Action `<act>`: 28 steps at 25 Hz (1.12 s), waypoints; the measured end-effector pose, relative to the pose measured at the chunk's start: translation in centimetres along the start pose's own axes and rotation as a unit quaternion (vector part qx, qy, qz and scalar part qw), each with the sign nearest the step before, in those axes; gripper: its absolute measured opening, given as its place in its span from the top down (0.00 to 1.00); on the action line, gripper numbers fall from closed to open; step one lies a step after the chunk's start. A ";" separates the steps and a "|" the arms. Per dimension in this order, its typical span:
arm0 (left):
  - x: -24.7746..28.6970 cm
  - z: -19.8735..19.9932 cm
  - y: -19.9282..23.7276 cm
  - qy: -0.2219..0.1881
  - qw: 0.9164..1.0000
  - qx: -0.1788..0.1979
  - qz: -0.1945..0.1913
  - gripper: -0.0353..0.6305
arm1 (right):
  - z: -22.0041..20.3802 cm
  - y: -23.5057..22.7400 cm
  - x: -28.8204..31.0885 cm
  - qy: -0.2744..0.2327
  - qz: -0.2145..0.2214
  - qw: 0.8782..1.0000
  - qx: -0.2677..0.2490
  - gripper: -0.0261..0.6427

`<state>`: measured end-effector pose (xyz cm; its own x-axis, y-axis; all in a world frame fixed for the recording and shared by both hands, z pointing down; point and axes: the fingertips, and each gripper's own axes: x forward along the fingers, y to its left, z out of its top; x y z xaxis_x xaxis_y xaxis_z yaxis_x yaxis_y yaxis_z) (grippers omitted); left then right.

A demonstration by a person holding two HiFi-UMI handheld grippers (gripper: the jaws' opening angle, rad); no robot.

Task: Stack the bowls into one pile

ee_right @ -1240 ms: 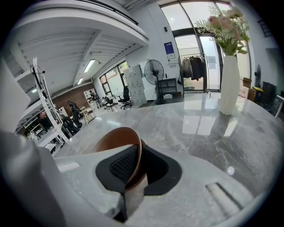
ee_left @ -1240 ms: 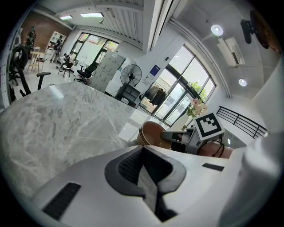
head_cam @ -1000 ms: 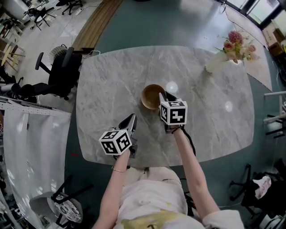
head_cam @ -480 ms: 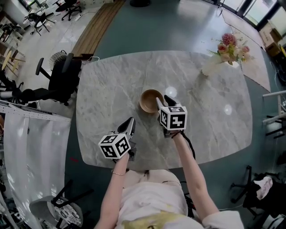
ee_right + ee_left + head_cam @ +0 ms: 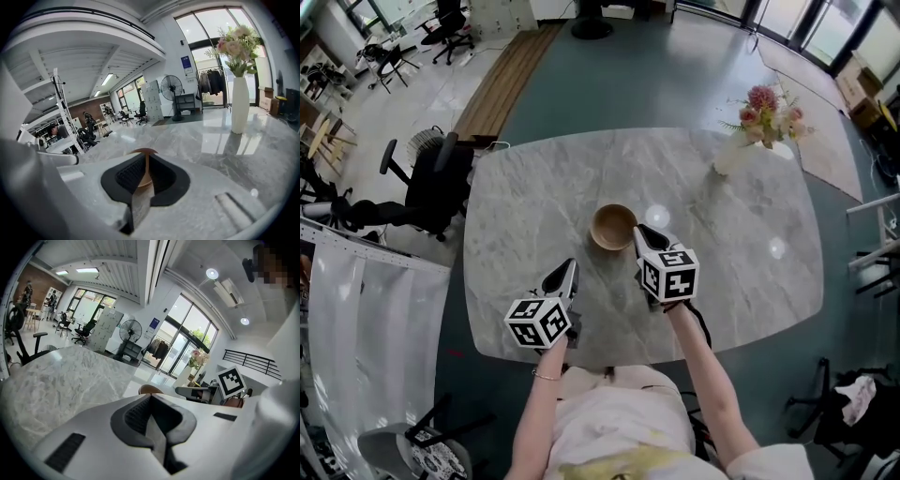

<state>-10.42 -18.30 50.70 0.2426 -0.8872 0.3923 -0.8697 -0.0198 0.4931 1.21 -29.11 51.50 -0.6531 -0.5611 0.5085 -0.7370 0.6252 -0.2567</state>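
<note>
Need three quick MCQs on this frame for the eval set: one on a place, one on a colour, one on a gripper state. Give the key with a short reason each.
1. In the head view, the vase stands on the table:
A) at the near edge, by the person
B) toward the far right corner
C) touching the bowl

2. The bowl is:
A) white
B) blue
C) brown

3. The left gripper is:
A) shut, with nothing held
B) shut on the bowl
C) wide open

Key:
1 B: the vase stands far right, well apart from the bowl.
2 C: its rim and inside look wood-brown.
3 A: the left gripper view shows the jaws together, with the bowl out on the table beyond them.
</note>
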 end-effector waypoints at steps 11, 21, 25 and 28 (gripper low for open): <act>-2.4 3.3 -2.1 -0.051 0.997 0.055 -0.016 0.95 | 2.5 1.9 -5.0 -0.078 0.049 0.996 0.011 0.95; -5.2 6.5 -3.5 -0.103 0.990 0.092 -0.009 0.95 | 5.4 2.8 -9.7 -0.155 0.091 0.984 0.018 0.95; -6.3 7.5 -3.5 -0.122 0.987 0.105 -0.003 0.95 | 5.9 2.7 -10.8 -0.173 0.092 0.980 0.014 0.95; -7.0 8.1 -3.4 -0.134 0.985 0.110 0.002 0.95 | 6.3 2.6 -11.7 -0.189 0.091 0.978 0.017 0.95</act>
<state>-12.63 -15.73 39.93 0.1426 -0.9767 0.1607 -0.9495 -0.0891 0.3008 5.83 -24.37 39.71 -0.7864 -0.6073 0.1133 -0.6044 0.7183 -0.3446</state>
